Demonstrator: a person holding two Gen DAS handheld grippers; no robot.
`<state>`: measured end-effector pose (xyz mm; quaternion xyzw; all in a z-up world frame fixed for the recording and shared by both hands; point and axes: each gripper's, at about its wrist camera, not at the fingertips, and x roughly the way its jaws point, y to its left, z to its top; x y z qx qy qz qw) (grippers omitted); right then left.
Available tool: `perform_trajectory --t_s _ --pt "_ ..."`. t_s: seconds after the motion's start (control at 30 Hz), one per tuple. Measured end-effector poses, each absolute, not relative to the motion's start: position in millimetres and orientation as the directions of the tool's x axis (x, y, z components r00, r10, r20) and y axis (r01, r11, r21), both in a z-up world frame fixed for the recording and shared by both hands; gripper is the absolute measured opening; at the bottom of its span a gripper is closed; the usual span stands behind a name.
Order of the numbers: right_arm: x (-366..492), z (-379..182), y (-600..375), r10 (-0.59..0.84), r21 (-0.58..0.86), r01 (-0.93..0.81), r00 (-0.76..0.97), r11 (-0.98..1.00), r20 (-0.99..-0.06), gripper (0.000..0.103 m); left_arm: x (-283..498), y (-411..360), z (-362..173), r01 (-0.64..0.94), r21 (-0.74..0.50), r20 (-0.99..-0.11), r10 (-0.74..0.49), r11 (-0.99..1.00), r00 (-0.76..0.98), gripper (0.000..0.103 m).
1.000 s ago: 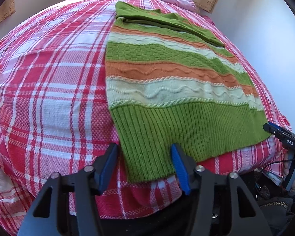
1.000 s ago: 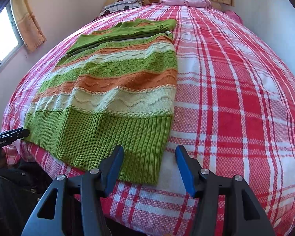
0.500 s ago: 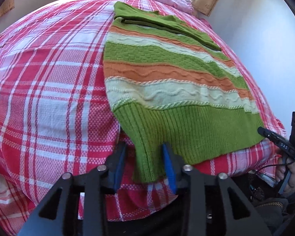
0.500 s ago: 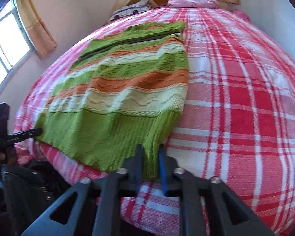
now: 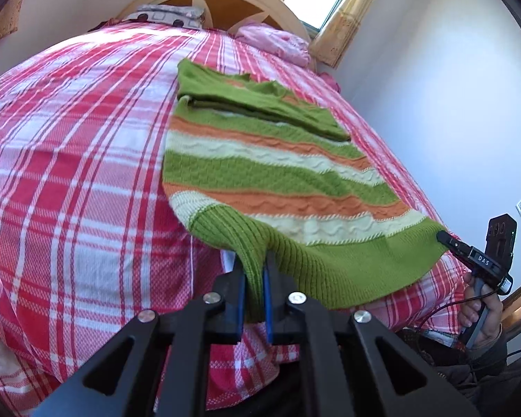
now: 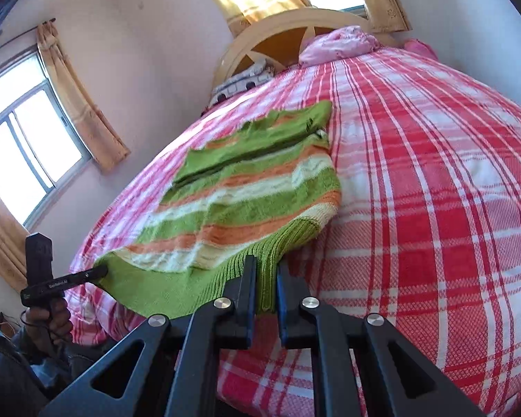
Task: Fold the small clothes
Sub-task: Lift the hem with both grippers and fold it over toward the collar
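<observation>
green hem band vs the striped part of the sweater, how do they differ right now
The green hem band is plain ribbed green; the striped part alternates green, orange and cream. The hem band is lifted, pinched at its corners by the left tongs and right tongs; the striped part mostly lies on the bed. Both are one knit sweater.

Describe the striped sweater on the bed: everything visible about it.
The sweater is a chunky knit in green, orange and cream bands with a ribbed green hem. It lies flat on the red plaid bedspread, sleeves folded across its far end. The left claw and right claw each pinch a hem corner, lifting the near edge off the bed.
</observation>
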<state>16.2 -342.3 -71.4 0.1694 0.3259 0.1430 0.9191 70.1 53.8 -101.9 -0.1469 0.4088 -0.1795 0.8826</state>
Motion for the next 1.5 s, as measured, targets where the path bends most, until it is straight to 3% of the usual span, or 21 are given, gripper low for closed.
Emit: perform_trajectory --t_s 0.57,0.9,1.5 --pt "55 -11 -347 0.358 0.381 -0.189 0.822 0.905 -0.443 0.009 122 67 -54 0.222 -0.423 -0.561 -0.446 0.879 0.698 0.009" --pt "109 16 -340 0.360 0.361 -0.210 0.835 0.908 -0.417 0.009 167 74 -42 0.192 -0.429 -0.543 -0.422 0.883 0.726 0.009" --pt "254 32 -340 0.332 0.325 -0.189 0.817 0.927 -0.471 0.009 289 85 -28 0.155 -0.436 -0.543 -0.396 0.887 0.740 0.009"
